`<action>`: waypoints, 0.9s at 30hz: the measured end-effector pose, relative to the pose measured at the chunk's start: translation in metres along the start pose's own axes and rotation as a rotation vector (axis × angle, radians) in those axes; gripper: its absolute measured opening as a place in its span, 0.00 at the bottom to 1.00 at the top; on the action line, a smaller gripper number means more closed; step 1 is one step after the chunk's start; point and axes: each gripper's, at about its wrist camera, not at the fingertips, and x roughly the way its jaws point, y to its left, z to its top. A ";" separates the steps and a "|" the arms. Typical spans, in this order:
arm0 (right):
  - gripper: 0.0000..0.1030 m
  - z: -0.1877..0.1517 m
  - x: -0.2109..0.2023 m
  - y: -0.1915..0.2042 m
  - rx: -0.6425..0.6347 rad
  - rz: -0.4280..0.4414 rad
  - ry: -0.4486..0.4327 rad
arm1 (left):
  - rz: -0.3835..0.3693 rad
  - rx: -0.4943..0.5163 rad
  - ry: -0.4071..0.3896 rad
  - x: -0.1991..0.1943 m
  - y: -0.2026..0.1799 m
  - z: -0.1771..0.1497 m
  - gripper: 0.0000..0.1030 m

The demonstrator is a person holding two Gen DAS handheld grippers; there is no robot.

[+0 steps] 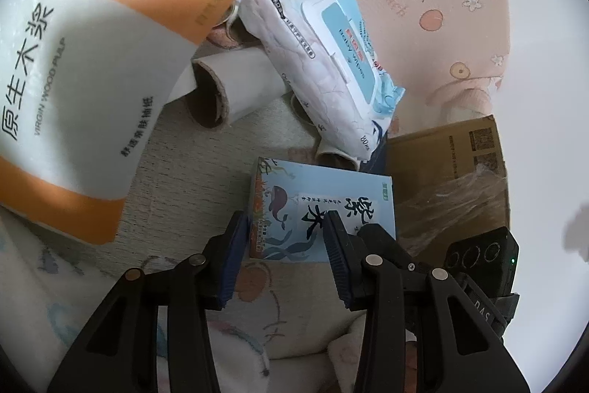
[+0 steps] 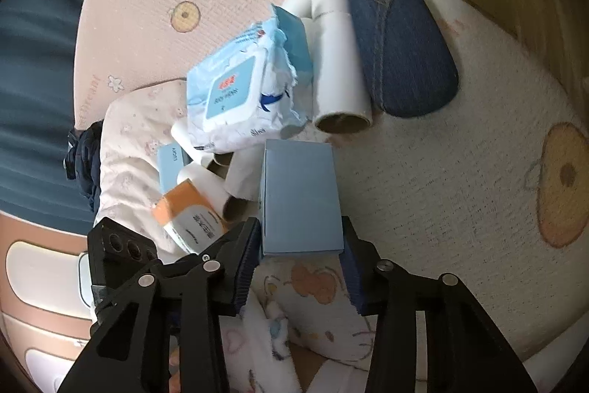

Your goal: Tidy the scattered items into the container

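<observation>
Right gripper point(image 2: 298, 260) is clamped on the near end of the blue box point(image 2: 300, 197), held above the bed beside the wet wipes pack point(image 2: 239, 94); with so little purchase it could pivot or slip out on the way to the cardboard container point(image 1: 452, 179). Left gripper point(image 1: 283, 245) is parted, gripping nothing I can tell, and risks bumping the orange tissue pack point(image 1: 73, 80).
</observation>
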 end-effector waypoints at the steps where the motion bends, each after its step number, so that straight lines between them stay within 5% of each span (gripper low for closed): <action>1: 0.35 0.001 -0.003 0.000 0.009 0.015 -0.006 | -0.017 -0.011 0.001 -0.001 0.001 0.001 0.44; 9: 0.34 0.010 -0.028 0.022 -0.006 0.077 -0.050 | -0.107 -0.047 -0.054 -0.025 -0.014 0.005 0.46; 13: 0.34 0.012 -0.039 0.034 0.038 0.175 -0.078 | -0.162 -0.072 -0.105 -0.046 -0.028 0.011 0.47; 27: 0.34 0.037 -0.127 0.071 -0.027 0.250 -0.280 | -0.227 0.146 -0.188 -0.076 -0.135 0.025 0.47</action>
